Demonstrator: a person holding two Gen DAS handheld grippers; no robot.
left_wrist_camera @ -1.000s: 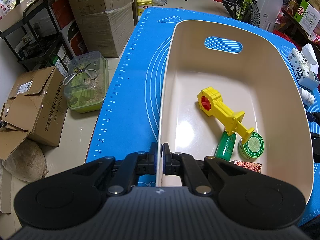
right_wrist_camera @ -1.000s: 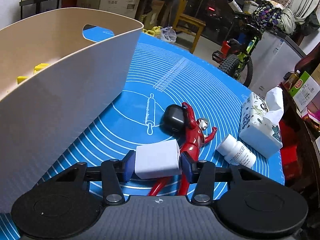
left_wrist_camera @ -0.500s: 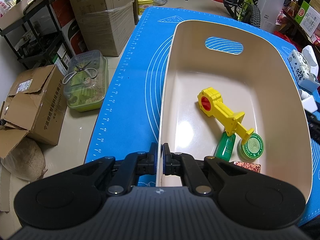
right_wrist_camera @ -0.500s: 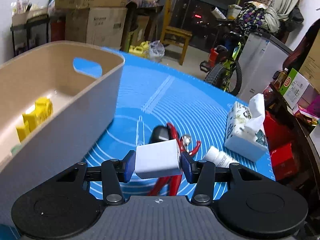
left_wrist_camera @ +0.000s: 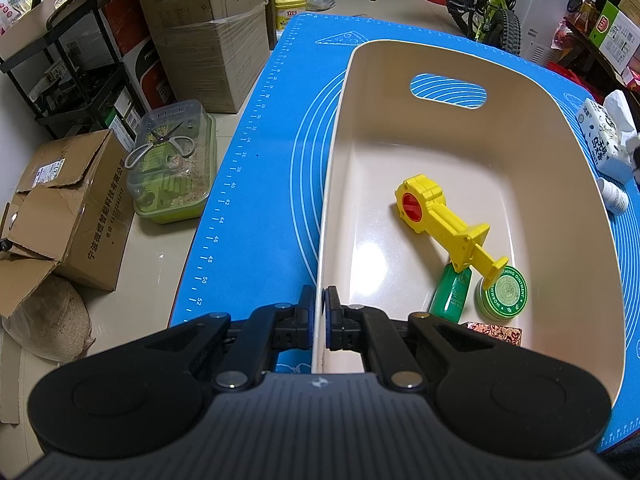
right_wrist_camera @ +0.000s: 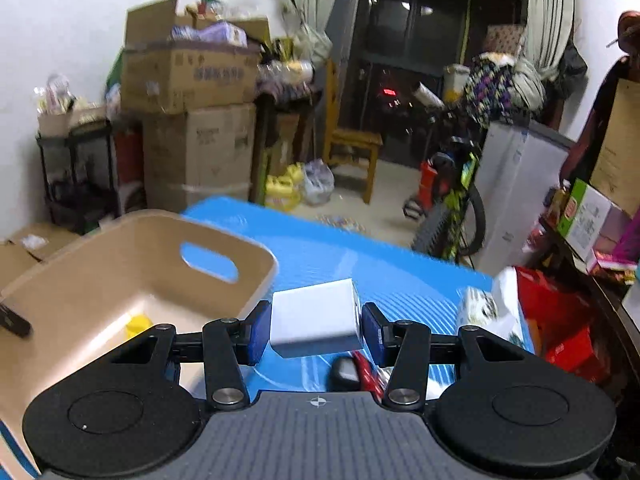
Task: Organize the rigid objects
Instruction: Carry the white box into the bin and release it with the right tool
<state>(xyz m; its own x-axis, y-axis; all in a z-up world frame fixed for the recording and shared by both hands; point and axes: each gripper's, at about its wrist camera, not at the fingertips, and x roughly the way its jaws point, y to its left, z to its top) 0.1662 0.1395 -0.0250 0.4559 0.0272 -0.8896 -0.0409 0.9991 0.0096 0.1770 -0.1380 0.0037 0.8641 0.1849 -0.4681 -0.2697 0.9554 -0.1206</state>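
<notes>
above the blue mat (right_wrist_camera: 320,256), the right claw (right_wrist_camera: 316,326) has lifted its clamped white box (right_wrist_camera: 314,322) higher.

The bin (left_wrist_camera: 520,92) is set on the mat (left_wrist_camera: 272,128); inside it, the toy (left_wrist_camera: 440,220) lies across the bottle (left_wrist_camera: 452,292) and tin (left_wrist_camera: 506,294), a box (left_wrist_camera: 496,330) nearest.

The left wrist camera is looking steeply down from close over the near left rim of the beige bin (left_wrist_camera: 560,184); the right wrist camera is sitting to the bin's (right_wrist_camera: 120,264) right, facing shallowly across it toward the room. Both are sharing the bin's handle end and the blue mat (left_wrist_camera: 276,128) beyond.
</notes>
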